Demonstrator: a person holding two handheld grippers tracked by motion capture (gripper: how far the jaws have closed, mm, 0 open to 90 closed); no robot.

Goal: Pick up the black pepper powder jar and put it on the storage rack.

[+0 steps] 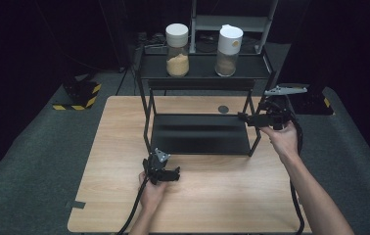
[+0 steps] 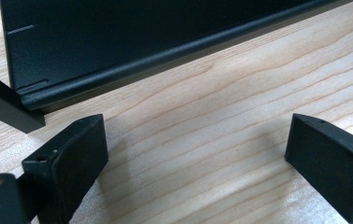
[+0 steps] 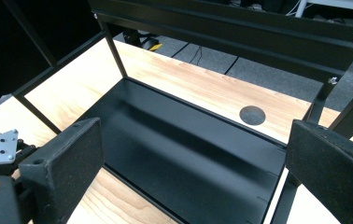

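A black two-tier rack [image 1: 149,105] stands at the back middle of the wooden table [image 1: 212,200]. Its top shelf carries two white-lidded jars: one [image 1: 177,49] with tan powder, the other [image 1: 228,46] with a darker fill. My left gripper [image 1: 166,171] lies low on the table in front of the rack's front left leg. It is open [image 2: 195,135] with bare wood between its jaws. My right gripper [image 1: 245,117] hovers at the rack's right side, level with the gap between shelves, and is open [image 3: 198,140] over the lower shelf [image 3: 188,144], holding nothing.
A round hole [image 3: 252,115] sits in the table behind the lower shelf [image 1: 200,133]. The rack's leg [image 2: 6,109] and the shelf's front lip [image 2: 118,74] lie just ahead of the left jaws. Grey floor surrounds the table.
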